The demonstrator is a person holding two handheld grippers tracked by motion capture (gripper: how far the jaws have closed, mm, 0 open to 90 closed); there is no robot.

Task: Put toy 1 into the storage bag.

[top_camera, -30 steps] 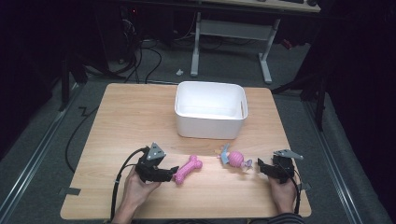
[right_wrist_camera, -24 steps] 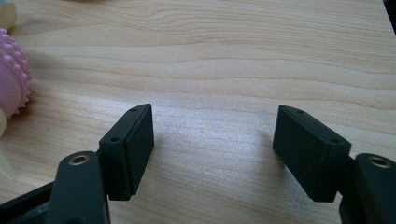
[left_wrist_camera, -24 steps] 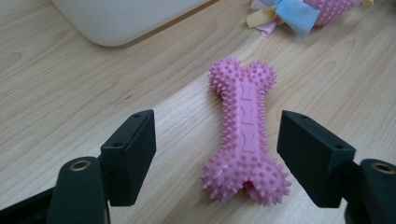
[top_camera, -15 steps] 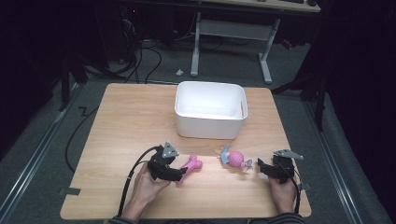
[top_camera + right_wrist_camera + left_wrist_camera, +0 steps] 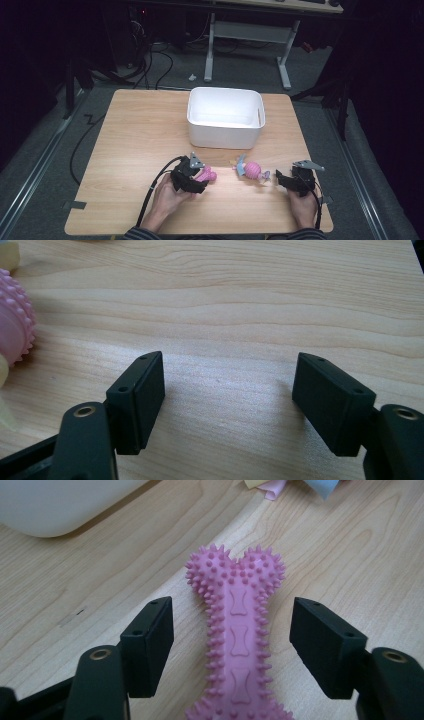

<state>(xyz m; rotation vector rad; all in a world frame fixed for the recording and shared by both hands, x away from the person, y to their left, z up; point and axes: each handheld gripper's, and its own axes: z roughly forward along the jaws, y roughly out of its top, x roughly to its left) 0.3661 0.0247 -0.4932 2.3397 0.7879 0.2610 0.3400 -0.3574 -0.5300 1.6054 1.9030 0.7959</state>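
On the desk (image 5: 150, 130), high view: light wood-grain top, rounded corners, dark floor around it. White rectangular tub (image 5: 225, 118) with rounded corners stands past the centre, glossy, apparently plastic. Pink bone toy (image 5: 206, 174) lies near the front edge, left of centre, partly covered by the left hand-held gripper (image 5: 192, 176). Just to its right, apart from it, a pink ribbed ball toy (image 5: 251, 170) with pale blue and yellowish fins. Left hand (image 5: 167, 196) comes in from the bottom edge, forearm angled up-right, striped sleeve at the wrist, black cable trailing back from the tool. Right hand (image 5: 302, 206) holds the right hand-held gripper (image 5: 286, 179) low over the desk, pointing left toward the ball toy, short of it; grey three-cornered plate on top.

Left gripper view: bone toy (image 5: 239, 635) lies flat on the wood, lengthwise between the black jaws. Soft-looking rubber, covered in short spikes, two rounded lobes at the far end, small bone shapes embossed along the shaft. Left hand-held gripper (image 5: 232, 640) released, jaws spread either side of the shaft, a gap on each side, not touching. Tub's curved white wall (image 5: 60, 505) at upper left; fin tips of the ball toy (image 5: 295, 486) at the top edge.

Right gripper view: right hand-held gripper (image 5: 235, 400) released, flat block jaws wide apart over bare wood grain. Ball toy (image 5: 15, 320) at the left edge, pink with rows of nubs.
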